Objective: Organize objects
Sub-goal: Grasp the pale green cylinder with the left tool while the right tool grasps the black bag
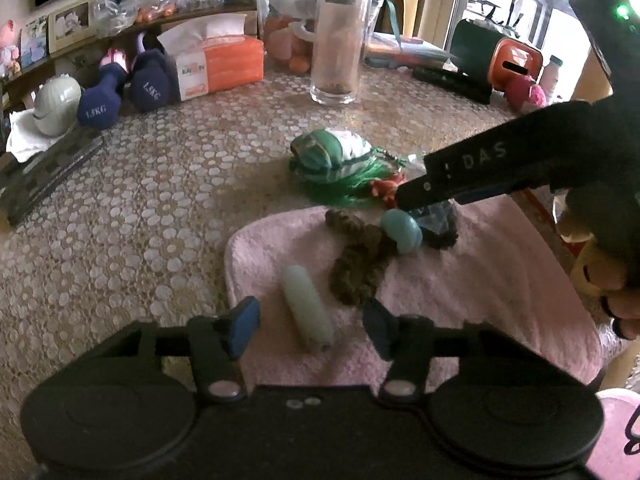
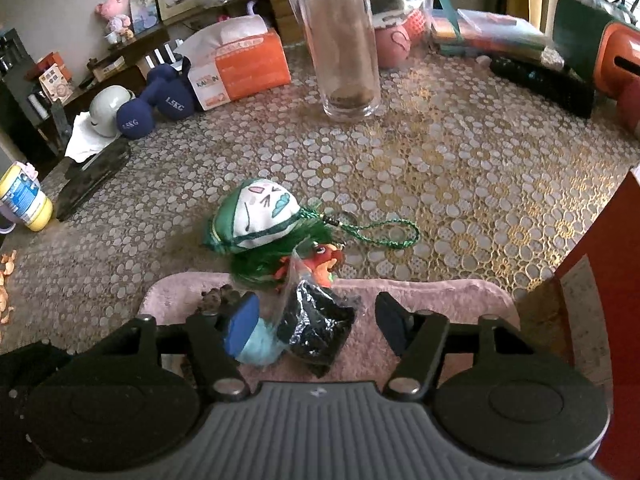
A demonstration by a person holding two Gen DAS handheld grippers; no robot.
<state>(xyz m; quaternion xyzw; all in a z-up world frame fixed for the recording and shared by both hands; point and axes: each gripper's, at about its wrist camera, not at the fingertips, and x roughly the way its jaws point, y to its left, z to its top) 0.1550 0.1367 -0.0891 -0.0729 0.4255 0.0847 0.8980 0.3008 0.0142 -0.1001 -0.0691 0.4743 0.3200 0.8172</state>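
A pink towel lies on the lace-covered table. On it are a pale green cylinder, a brown clump, a teal mushroom-shaped piece and a black packet in clear plastic. My left gripper is open, its blue pads on either side of the cylinder and clear of it. My right gripper is open over the black packet; its left pad is against the teal piece and its right pad stands apart. Just beyond the towel lie a green-and-white plush charm and a small red figure.
A tall glass jar stands at mid-table. An orange tissue box, two navy dumbbells and a pale helmet-shaped object sit at the back left. A green-and-orange box is at the back right. A red box rises on the right.
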